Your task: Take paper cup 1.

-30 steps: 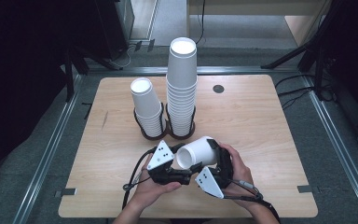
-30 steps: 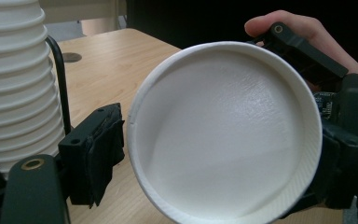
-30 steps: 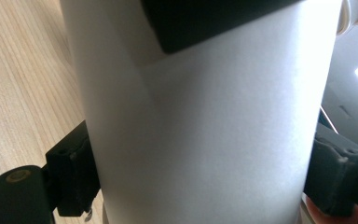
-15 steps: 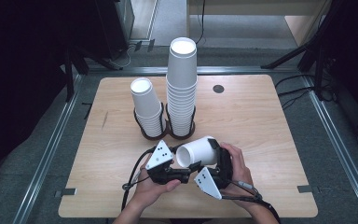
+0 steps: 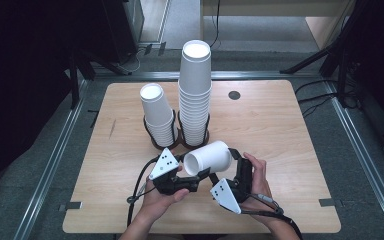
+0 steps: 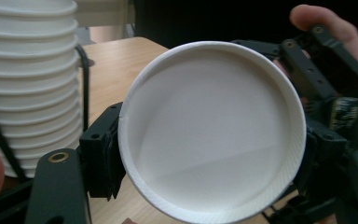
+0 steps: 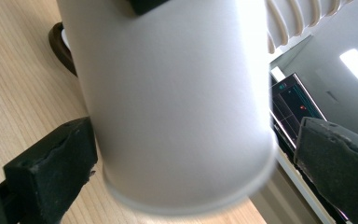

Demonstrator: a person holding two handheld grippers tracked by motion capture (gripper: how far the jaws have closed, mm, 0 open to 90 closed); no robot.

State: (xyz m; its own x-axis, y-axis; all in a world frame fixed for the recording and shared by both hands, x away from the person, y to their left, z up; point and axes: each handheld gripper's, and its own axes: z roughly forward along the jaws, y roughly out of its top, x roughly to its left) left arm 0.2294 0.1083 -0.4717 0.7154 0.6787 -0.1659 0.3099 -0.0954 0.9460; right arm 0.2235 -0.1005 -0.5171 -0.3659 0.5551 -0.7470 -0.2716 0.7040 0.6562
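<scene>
I have 1 white paper cup [image 5: 209, 157] lying on its side above the near middle of the wooden table [image 5: 280, 125], just in front of the 2 cup stacks. Its open mouth faces my left gripper [image 5: 192, 181], and in the left gripper view I look straight into the cup [image 6: 212, 128]; a black jaw pad touches the rim on the left side, while the other jaw is hidden behind the cup, so I cannot tell whether this gripper is clamped on it.

My right gripper [image 5: 232, 172] sits at the cup's right. In the right gripper view the cup wall [image 7: 177, 93] lies between the 2 black jaws, which stand spread apart with a gap on the right side, so this gripper is open around the cup, not pinching it.

Behind, the short stack [image 5: 157, 116] and the tall stack [image 5: 195, 95] stand upright in a black wire holder [image 5: 180, 141].
</scene>
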